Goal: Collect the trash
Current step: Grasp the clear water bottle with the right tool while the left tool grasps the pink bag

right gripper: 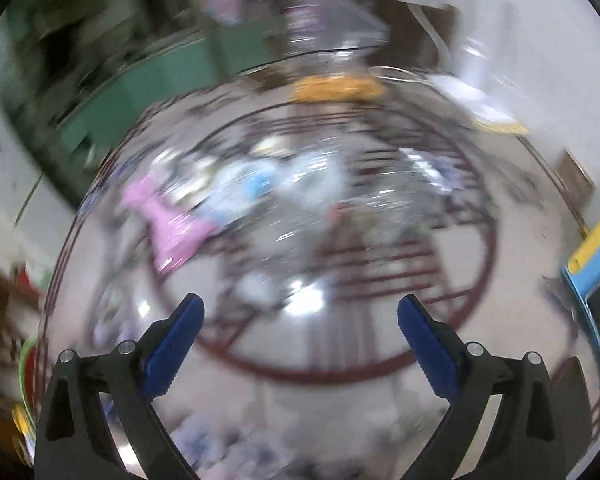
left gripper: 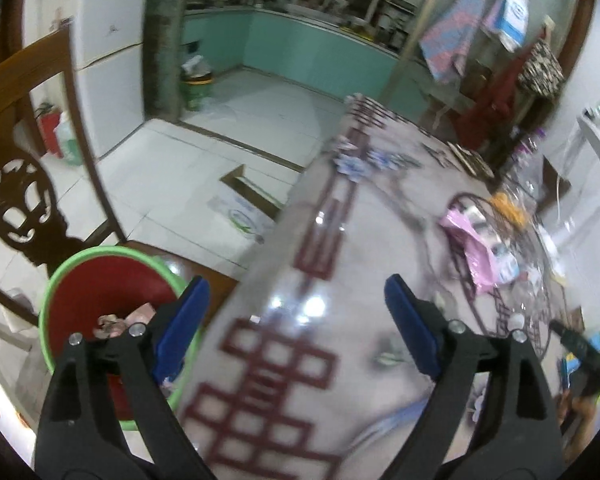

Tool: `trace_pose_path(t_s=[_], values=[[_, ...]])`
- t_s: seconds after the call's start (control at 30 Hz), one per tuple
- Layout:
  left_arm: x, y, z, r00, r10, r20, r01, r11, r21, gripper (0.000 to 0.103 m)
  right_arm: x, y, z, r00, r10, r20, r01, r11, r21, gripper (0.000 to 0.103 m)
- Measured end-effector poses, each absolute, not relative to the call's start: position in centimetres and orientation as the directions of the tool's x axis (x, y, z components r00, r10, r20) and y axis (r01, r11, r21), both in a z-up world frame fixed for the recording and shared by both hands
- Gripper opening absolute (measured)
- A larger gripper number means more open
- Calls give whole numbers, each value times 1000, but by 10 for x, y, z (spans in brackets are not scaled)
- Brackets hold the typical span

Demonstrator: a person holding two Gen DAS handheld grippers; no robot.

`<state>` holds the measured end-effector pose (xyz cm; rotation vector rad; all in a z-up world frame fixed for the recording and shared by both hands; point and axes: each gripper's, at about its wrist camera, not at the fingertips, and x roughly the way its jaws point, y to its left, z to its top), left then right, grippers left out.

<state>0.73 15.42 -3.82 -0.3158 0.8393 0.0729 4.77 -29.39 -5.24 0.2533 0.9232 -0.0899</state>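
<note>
My left gripper (left gripper: pixel 296 300) is open and empty, held over the left edge of a glass-topped table (left gripper: pixel 340 280) with a dark red pattern. Below its left finger a green-rimmed red bin (left gripper: pixel 100 284) stands on a chair and holds crumpled scraps (left gripper: pixel 120 322). A pile of trash with a pink wrapper (left gripper: pixel 466 240) and clear plastic lies on the table to the right. My right gripper (right gripper: pixel 300 312) is open and empty above the same table. The blurred trash pile lies ahead of it, with the pink wrapper (right gripper: pixel 168 228) and a blue-and-white wrapper (right gripper: pixel 252 188).
A carved wooden chair back (left gripper: pixel 20 200) rises left of the bin. A cardboard box (left gripper: pixel 248 200) lies on the tiled floor. An orange item (right gripper: pixel 336 86) and a clear bottle (right gripper: pixel 304 20) stand at the table's far side. A blue and yellow object (right gripper: pixel 596 256) sits at the right edge.
</note>
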Motion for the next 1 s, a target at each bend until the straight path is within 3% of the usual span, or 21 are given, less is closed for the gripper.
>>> trace_pose_path(t_s=[0.13, 0.27, 0.4, 0.83, 0.87, 0.9, 0.93, 1.0], values=[[19, 116, -43, 649, -99, -755, -133, 961, -241, 87, 69, -337, -67, 592, 153, -791, 298, 870, 392, 94], [27, 77, -50, 626, -150, -765, -61, 969, -240, 87, 99, -331, -65, 603, 130, -787, 277, 891, 360, 93], [32, 52, -54, 616, -185, -765, -7, 971, -241, 87, 123, -330, -76, 590, 168, -790, 245, 895, 373, 81], [42, 8, -77, 551, -272, -789, 91, 959, -267, 87, 177, -328, -114, 494, 319, -809, 192, 867, 459, 83], [42, 7, -79, 546, -275, -791, 90, 958, -271, 87, 176, -325, -112, 502, 299, -811, 182, 880, 438, 80], [42, 6, -80, 541, -281, -793, 90, 957, -277, 87, 177, -324, -112, 495, 298, -816, 174, 886, 429, 60], [43, 4, -81, 539, -288, -792, 90, 954, -286, 87, 176, -323, -112, 488, 304, -818, 172, 886, 431, 50], [44, 1, -83, 547, -283, -788, 91, 956, -280, 87, 171, -327, -111, 482, 309, -820, 194, 875, 443, 47]])
